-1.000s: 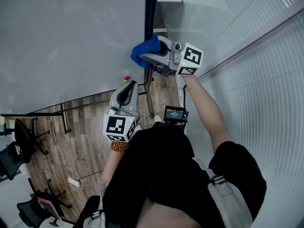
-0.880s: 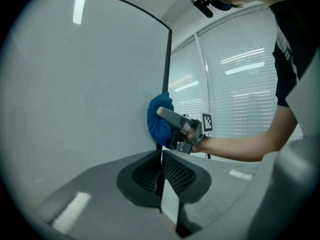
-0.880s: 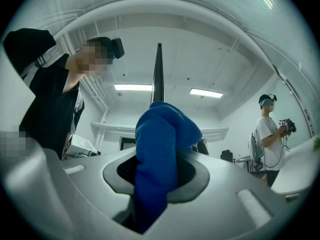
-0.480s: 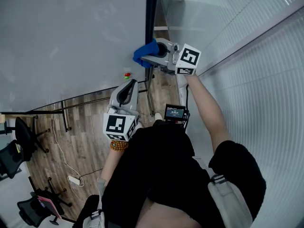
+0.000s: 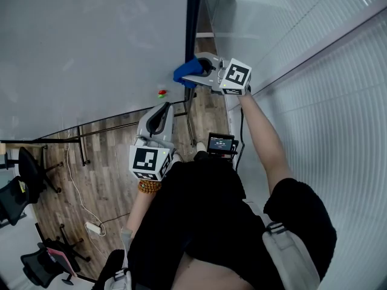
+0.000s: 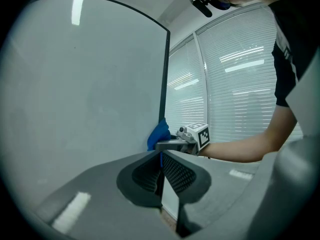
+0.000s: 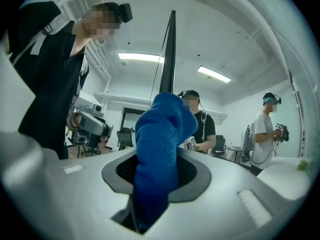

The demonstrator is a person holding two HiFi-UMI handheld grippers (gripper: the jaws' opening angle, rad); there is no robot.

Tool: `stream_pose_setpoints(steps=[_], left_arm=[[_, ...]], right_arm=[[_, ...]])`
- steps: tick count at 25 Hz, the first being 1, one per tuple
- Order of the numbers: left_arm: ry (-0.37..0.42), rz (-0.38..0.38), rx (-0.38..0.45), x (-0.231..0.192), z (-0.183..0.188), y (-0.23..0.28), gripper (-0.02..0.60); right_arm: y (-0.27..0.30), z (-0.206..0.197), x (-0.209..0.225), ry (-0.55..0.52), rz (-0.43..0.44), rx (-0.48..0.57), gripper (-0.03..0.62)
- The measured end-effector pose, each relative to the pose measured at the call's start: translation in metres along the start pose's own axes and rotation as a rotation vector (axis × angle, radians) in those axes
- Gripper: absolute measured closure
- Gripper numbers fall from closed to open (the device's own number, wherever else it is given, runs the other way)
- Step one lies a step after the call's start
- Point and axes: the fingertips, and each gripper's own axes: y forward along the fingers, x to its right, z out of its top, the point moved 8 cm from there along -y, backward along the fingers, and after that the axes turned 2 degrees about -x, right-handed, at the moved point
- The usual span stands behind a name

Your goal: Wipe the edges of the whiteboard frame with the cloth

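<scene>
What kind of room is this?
Most likely an office or lab workspace: a large freestanding whiteboard, wheeled office chairs on a wood floor, and window blinds along one wall.

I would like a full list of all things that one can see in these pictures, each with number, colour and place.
whiteboard: one, white, upper left of the head view
frame edge: one, dark, the whiteboard's right side
cloth: one, blue, at the frame edge
office chairs: at least three, black, lower left
power strip: one, white, on the wooden floor
blinds: white, wall at right
other people: two, far off in the right gripper view
left gripper: one, grey, jaws together, empty, below the whiteboard
right gripper: one, grey, shut on the cloth
</scene>
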Motion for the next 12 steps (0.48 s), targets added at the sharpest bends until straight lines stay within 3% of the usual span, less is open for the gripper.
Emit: stream_pose_setpoints(steps=[6, 12], left_arm=[[-0.006, 0.012, -0.010, -0.004, 0.010, -0.003, 0.574], [0.002, 0.028, -0.023, 0.008, -0.012, -0.003, 0.574]], right_arm=[[-0.003, 0.000, 0.003, -0.055, -0.022, -0.080, 0.434], [-0.017, -0.030, -0.013, -0.085, -0.116, -0.032, 0.434]])
